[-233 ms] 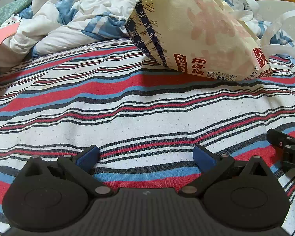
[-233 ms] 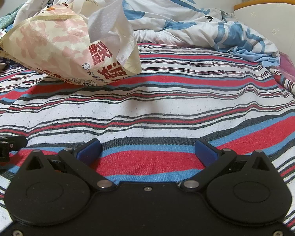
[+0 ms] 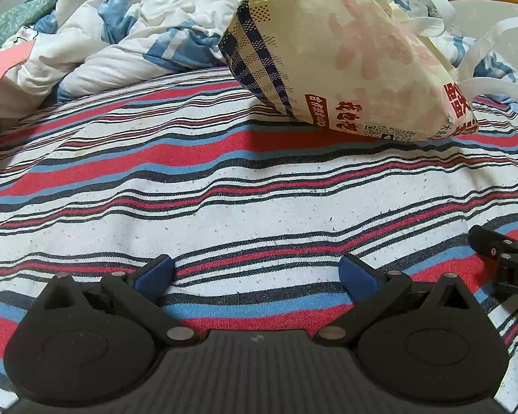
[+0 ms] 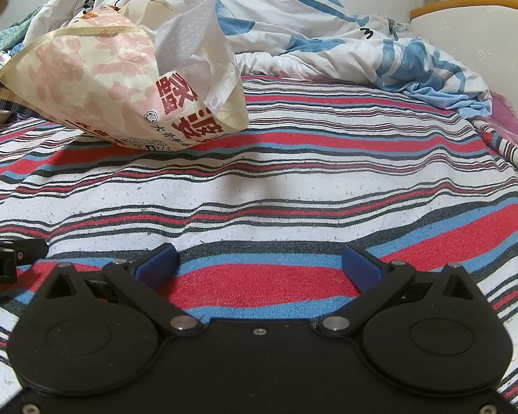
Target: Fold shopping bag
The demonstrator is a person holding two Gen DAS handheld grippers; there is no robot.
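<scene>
Striped bedsheet [image 3: 245,214] w/ shopping bag [image 3: 345,65] slumped at far side, unfolded, handles loose. Left gripper [image 3: 255,276] & right gripper [image 4: 259,269] both spread wide, empty, well short of it. Folding not begun.

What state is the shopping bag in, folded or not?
Not folded. The shopping bag sits puffed up and crumpled on the striped sheet, its white handles sticking up loose. Neither gripper touches it.
</scene>
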